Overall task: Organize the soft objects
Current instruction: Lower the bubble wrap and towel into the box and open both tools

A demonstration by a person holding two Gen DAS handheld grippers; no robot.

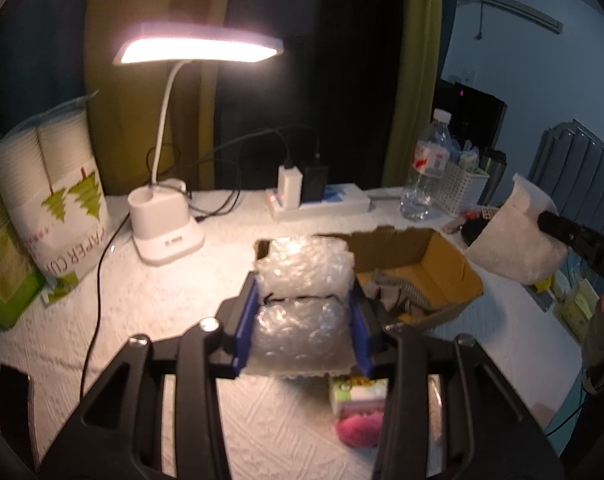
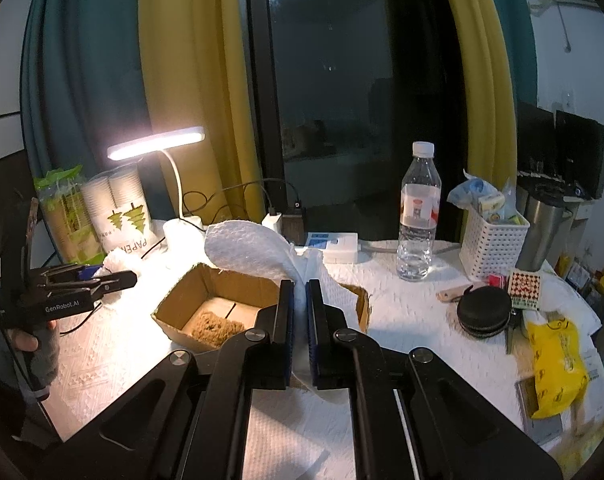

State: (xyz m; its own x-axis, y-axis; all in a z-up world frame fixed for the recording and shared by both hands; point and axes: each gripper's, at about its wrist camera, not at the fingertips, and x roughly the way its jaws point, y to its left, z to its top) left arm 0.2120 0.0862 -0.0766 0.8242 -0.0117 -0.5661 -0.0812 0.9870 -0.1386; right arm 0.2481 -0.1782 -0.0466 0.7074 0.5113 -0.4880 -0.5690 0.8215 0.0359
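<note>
In the left wrist view my left gripper (image 1: 304,280) is shut on a roll of bubble wrap (image 1: 297,332) tied with a black band, held above the white tabletop. Behind it sits an open cardboard box (image 1: 442,256) with a grey cloth (image 1: 398,292) inside. At the right, my right gripper (image 1: 550,220) holds a white paper sheet (image 1: 514,240) in the air. The right wrist view shows my right gripper (image 2: 299,286) shut on that sheet (image 2: 245,248) over the box (image 2: 181,292). A gloved hand holds my left gripper (image 2: 117,276) at the left.
A lit desk lamp (image 1: 165,232), a paper cup pack (image 1: 57,200) and a power strip (image 1: 322,200) line the back. A water bottle (image 2: 418,216), white basket (image 2: 492,244), black pouch (image 2: 484,312) and yellow bag (image 2: 558,360) sit right. A tissue packet (image 1: 358,396) and pink fluff (image 1: 360,428) lie near.
</note>
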